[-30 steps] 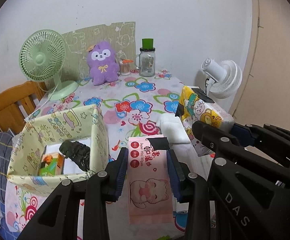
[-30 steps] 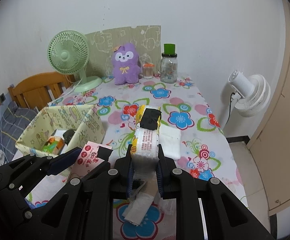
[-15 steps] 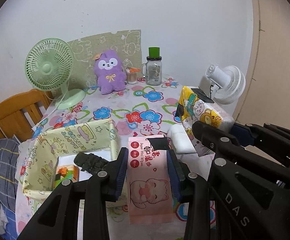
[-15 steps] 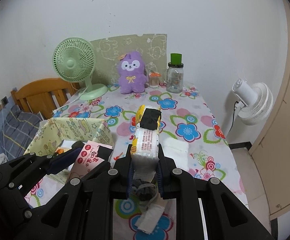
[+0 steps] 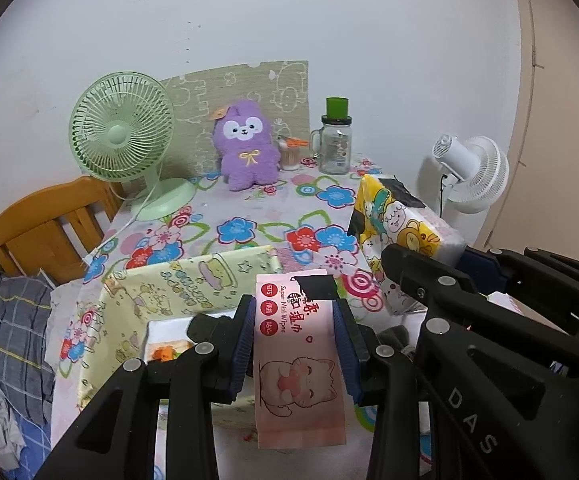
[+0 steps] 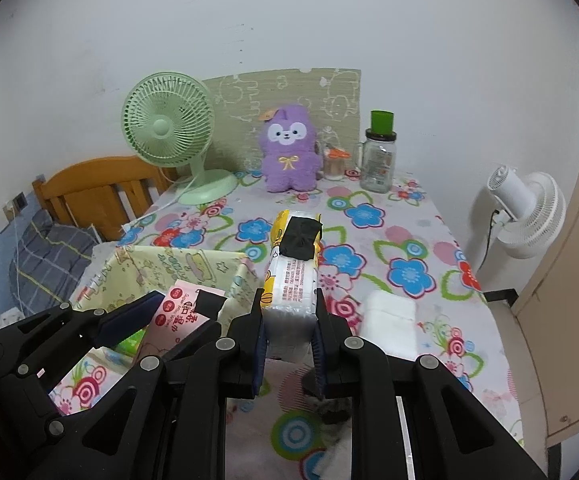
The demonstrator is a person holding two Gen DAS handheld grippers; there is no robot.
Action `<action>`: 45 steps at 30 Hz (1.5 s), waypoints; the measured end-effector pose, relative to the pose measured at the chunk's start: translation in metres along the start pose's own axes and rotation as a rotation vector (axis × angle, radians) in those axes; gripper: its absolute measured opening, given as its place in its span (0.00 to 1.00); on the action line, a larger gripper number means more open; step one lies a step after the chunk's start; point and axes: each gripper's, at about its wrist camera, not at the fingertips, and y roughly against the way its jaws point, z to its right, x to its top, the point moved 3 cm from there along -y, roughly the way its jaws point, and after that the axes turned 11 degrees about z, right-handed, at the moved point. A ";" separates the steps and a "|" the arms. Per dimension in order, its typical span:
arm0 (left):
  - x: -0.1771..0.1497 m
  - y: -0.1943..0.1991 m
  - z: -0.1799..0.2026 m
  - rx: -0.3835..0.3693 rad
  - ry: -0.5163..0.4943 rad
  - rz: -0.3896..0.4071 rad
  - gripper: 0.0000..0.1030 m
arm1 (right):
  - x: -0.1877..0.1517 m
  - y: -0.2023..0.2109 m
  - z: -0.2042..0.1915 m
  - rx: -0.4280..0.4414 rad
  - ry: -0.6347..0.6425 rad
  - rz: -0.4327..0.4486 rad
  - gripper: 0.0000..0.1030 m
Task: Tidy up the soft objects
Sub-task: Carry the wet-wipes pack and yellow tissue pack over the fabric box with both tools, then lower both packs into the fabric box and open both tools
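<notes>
My left gripper (image 5: pixel 294 312) is shut on a pink wet-wipes pack (image 5: pixel 299 360) and holds it above the near edge of the pale yellow storage box (image 5: pixel 193 280). My right gripper (image 6: pixel 289 304) is shut on a yellow cartoon tissue pack (image 6: pixel 291 276), held above the table to the right of the box (image 6: pixel 177 260). The tissue pack also shows in the left wrist view (image 5: pixel 401 232), and the wipes pack in the right wrist view (image 6: pixel 177 316). A white folded cloth (image 6: pixel 389 322) lies on the floral tablecloth. A purple plush toy (image 5: pixel 247 148) sits at the back.
A green desk fan (image 5: pixel 121 136) and a glass jar with a green lid (image 5: pixel 335 144) stand at the back of the table. A white fan (image 6: pixel 529 208) stands off the right edge. A wooden chair (image 5: pixel 45 232) is at the left. Grey socks (image 6: pixel 331 408) lie under my right gripper.
Both grippers have risen and drawn back with their packs. The box now sits lower and nearer in both views, and more of the far table shows.
</notes>
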 end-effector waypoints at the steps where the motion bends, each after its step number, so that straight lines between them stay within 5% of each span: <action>1: 0.001 0.000 -0.003 0.003 0.000 0.002 0.38 | 0.001 -0.002 -0.003 0.003 -0.001 0.001 0.21; 30: -0.016 -0.048 -0.079 0.029 0.056 -0.071 0.40 | -0.006 -0.070 -0.067 0.114 0.015 -0.104 0.22; 32: -0.019 -0.052 -0.083 0.027 0.066 -0.078 0.44 | -0.008 -0.074 -0.069 0.123 0.009 -0.109 0.22; 34: -0.021 -0.057 -0.088 0.029 0.081 -0.088 0.63 | -0.009 -0.078 -0.072 0.136 0.005 -0.113 0.23; 36: -0.024 -0.059 -0.091 0.028 0.092 -0.097 0.67 | -0.011 -0.083 -0.074 0.138 0.004 -0.121 0.26; 41: -0.026 -0.060 -0.097 0.029 0.110 -0.099 0.78 | -0.011 -0.083 -0.072 0.105 0.004 -0.109 0.68; 45: -0.027 -0.058 -0.097 0.030 0.113 -0.105 0.83 | -0.010 -0.079 -0.070 0.094 0.003 -0.098 0.72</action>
